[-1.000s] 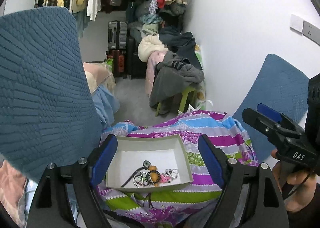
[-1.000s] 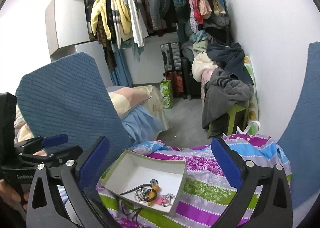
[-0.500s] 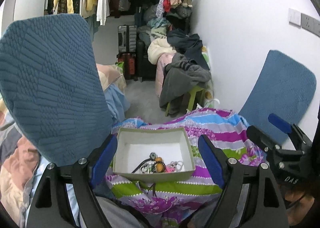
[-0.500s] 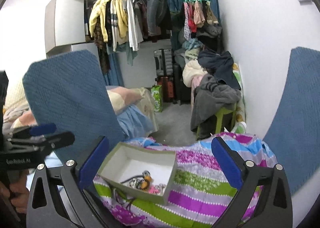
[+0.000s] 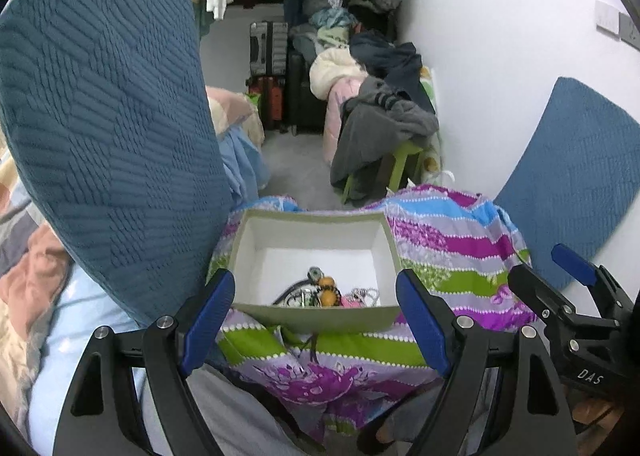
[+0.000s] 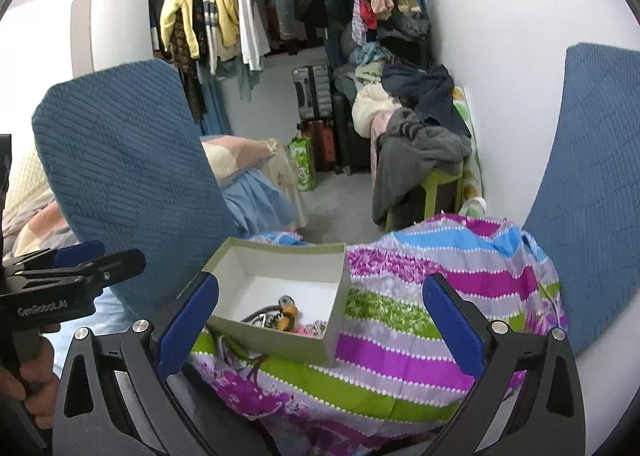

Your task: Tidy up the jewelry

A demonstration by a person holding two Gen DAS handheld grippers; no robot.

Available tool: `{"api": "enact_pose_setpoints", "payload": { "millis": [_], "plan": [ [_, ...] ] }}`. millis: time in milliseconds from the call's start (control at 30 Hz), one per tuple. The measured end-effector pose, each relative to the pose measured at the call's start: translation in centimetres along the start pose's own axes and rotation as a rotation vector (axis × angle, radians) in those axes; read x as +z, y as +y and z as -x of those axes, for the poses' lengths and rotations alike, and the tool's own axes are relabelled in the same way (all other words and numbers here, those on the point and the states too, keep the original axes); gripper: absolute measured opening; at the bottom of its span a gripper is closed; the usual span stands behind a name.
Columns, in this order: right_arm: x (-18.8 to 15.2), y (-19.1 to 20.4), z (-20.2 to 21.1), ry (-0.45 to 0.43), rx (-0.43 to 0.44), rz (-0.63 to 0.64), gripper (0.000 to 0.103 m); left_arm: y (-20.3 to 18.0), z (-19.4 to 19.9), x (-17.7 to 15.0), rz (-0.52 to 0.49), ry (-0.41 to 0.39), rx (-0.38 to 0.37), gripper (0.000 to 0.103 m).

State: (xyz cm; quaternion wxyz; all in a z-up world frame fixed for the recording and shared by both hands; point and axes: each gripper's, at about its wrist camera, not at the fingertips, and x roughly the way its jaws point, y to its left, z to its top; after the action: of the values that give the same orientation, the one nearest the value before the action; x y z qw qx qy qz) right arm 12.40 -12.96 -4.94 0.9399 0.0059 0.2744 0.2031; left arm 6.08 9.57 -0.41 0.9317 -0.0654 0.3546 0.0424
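Observation:
An open grey-green cardboard box with a white inside rests on a striped purple, green and blue cloth. Inside lies a small pile of jewelry: orange beads, a dark cord, silver chain, a pink piece. The box and jewelry also show in the right wrist view. My left gripper is open and empty, jaws straddling the box's near wall. My right gripper is open and empty, held above the box and cloth. A dark cord hangs over the cloth below the box.
A tall blue quilted cushion stands left of the box, another leans on the white wall at right. Behind are a green stool with grey clothes, suitcases and hanging clothes.
Both grippers have drawn back and tilted, so the box sits lower and nearer in both views. The box and jewelry have not moved. Both grippers stay open.

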Motion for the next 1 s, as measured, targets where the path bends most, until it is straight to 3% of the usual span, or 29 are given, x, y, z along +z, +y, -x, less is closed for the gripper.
{"api": "enact_pose_setpoints", "payload": {
  "millis": [333,1000],
  "plan": [
    [-1.3,-0.1,-1.3,0.045,-0.027,-0.002,0.102,0.0,-1.4,-1.0,-0.002,0.038,-0.002,0.083],
    [-1.3,0.1,-1.5,0.048,-0.042,0.016,0.103,0.9,-2.0,-1.0,0.02,0.067,-0.008,0.083]
  ]
}}
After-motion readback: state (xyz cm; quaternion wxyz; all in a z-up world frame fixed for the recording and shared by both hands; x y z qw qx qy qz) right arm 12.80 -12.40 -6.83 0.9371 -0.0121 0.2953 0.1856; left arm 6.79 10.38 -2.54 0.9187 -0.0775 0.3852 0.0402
